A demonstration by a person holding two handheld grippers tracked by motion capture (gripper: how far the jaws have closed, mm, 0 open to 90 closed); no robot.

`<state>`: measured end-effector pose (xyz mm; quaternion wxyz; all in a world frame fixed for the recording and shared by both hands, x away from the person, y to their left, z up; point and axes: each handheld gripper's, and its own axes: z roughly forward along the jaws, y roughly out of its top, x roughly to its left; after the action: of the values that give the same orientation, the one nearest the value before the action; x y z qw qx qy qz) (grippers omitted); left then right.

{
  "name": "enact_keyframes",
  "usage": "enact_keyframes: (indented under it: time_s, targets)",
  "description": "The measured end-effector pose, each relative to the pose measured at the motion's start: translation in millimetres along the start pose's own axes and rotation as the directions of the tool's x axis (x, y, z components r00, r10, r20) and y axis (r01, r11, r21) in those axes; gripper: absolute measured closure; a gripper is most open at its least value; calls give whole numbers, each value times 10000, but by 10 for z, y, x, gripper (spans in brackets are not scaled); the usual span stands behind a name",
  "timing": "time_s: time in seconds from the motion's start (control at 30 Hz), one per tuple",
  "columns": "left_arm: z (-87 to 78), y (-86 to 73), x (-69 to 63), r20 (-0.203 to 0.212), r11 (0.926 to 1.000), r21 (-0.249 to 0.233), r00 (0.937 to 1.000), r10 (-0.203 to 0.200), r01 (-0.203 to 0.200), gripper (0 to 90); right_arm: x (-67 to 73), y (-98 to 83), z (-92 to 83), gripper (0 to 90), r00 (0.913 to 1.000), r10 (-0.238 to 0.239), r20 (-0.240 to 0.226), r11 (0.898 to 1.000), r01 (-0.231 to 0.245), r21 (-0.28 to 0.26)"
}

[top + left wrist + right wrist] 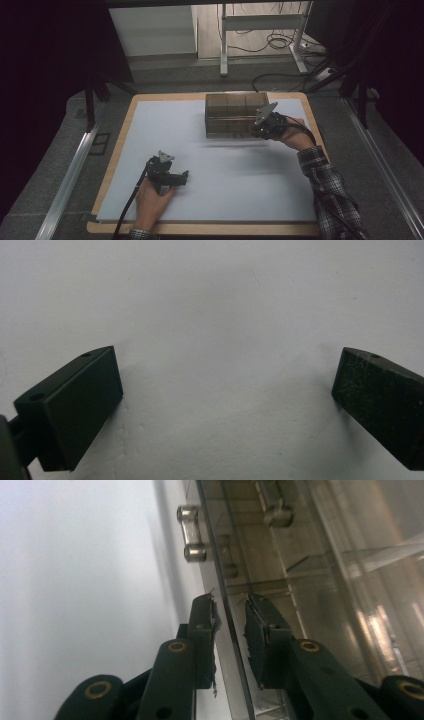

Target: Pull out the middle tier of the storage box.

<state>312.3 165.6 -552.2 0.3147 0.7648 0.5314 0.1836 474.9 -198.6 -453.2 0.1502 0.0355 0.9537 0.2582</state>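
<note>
Looking along the left gripper, its two black jaws stand wide apart, one at the lower left and one at the lower right, with nothing between them. Each has a flat, block-like pad; the left one shows a couple of small screw holes along its top edge, and the right one looks scuffed and dusty. Behind them is just the plain white bench surface, with a few faint marks and soft shadows under each jaw.

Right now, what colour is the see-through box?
Smoky brown box, clearest in the high view.
</note>
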Motion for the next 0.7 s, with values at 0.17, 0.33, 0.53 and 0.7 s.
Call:
enact_keyframes:
  time_s: [0.17, 0.33, 0.53, 0.7]
  targets:
    - [0, 0, 0, 0, 10000, -3, 10000, -2, 2, 0, -63, -37, 54, 767, 9989, -182, -438, 9997, 188, 141]
    - [0, 0, 0, -1, 10000, -5, 10000, -3, 3, 0, -130, -60, 117, 807, 9956, -248, -903, 9991, 279, 326]
    - [0, 0, 0, 1, 10000, -5, 10000, -3, 3, 0, -175, -64, 109, 843, 9907, -496, -1266, 9983, 529, 228]
    - [0, 0, 0, -1, 10000, -6, 10000, -2, 2, 0, -138, -55, 108, 858, 9824, -787, -1694, 9963, 833, 203]
